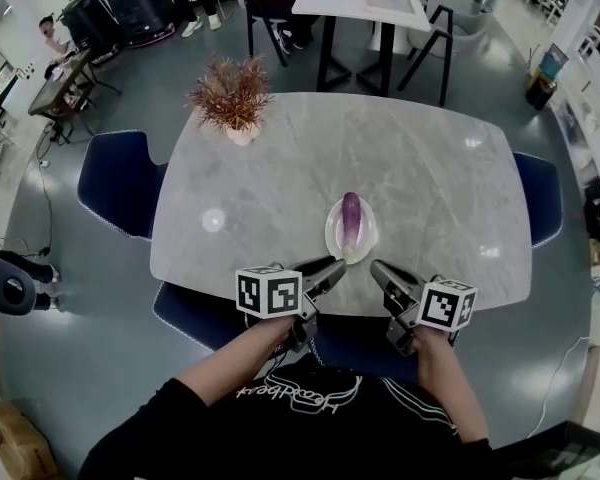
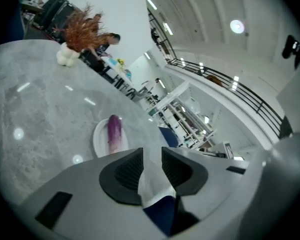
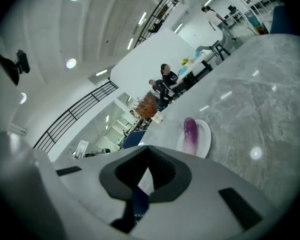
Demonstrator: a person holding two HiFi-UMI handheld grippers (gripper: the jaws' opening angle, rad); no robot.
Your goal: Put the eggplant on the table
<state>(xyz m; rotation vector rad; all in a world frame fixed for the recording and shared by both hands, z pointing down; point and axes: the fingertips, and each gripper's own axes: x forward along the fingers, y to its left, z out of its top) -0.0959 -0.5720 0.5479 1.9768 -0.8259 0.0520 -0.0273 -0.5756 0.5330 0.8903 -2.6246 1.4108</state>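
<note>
- Nearest me: left tongs (image 1: 332, 271), pads apart, clear gap, nothing btwn them. Right tongs (image 1: 380, 270), tips together, empty.
- Both hover over the near edge of the counter (image 1: 430, 168), aimed at the eggplant (image 1: 351, 220), touching nothing.
- Eggplant lies lengthwise on a small white plate (image 1: 332, 236) just ahead of both tongs, so it's not on the bare counter yet.
- Risk 1: skin looks glossy & rounded. Pinch it off-centre and it'll prob squirt out or roll.
- Risk 2: plate sits close to the counter edge. Catch its rim w/ a tip and it could skid or tilt toward me.
- Risk 3: right tongs need opening first, else they'd only shove it.
- Looks: slim, deep purple, fading pale at the end nearest me, w/ a sheen along the top.
</note>
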